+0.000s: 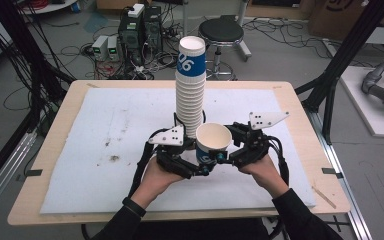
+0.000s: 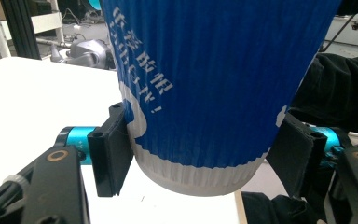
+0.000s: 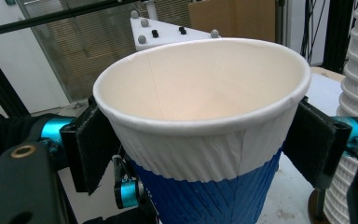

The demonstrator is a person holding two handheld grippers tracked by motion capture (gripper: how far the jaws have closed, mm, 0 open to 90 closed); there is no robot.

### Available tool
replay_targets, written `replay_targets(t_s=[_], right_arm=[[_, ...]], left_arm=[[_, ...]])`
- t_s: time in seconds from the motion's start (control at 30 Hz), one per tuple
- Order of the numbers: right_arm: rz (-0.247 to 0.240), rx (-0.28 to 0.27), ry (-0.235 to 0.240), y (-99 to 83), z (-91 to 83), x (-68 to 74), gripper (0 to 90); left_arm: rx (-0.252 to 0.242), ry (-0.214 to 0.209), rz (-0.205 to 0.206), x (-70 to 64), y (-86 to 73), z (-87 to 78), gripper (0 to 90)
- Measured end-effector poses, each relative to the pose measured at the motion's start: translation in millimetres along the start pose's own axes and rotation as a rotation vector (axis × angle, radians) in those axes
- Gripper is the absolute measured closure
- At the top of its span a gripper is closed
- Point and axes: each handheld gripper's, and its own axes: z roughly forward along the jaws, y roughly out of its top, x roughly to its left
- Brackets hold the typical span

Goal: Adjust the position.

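Both hand-held grippers, left point(image 1: 203, 169) and right point(image 1: 223, 156), pinch one paper cup point(image 1: 213, 142).

Upright blue-and-white paper cup point(image 1: 213, 144), empty, beside the tall cup stack point(image 1: 190, 85).

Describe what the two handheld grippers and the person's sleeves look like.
Both the left claw and the right claw are black frames with flat black pads, cyan metal fittings and black cables. Each carries a pale, dotted three-cornered plate. The sleeves are black; a dark wristband is worn.
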Motion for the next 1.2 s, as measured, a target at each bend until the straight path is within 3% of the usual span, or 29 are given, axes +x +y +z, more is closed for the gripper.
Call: replay_targets(t_s=[0.23, 0.37, 0.5, 1.2], right_arm=[[-0.004, 0.004, -0.006, 0.0, -0.1, -0.6, 19.7], [-0.017, 0.015, -0.032, 0.3, -1.8, -0.8, 20.1], [-0.030, 0.028, -0.052, 0.1, -2.6, -0.7, 20.2], [-0.062, 0.043, -0.138, -4.0, -20.6, -5.9, 20.2]], left_arm=[[0.007, 0.005, 0.001, 0.2, 0.1, -0.6, 29.1], [0.007, 0.015, -0.010, 0.7, 0.8, -1.5, 20.2], [0.010, 0.027, -0.022, 2.0, 2.2, -5.3, 16.7], [-0.037, 0.140, 0.007, 0.0, 17.7, -68.1, 16.7]])
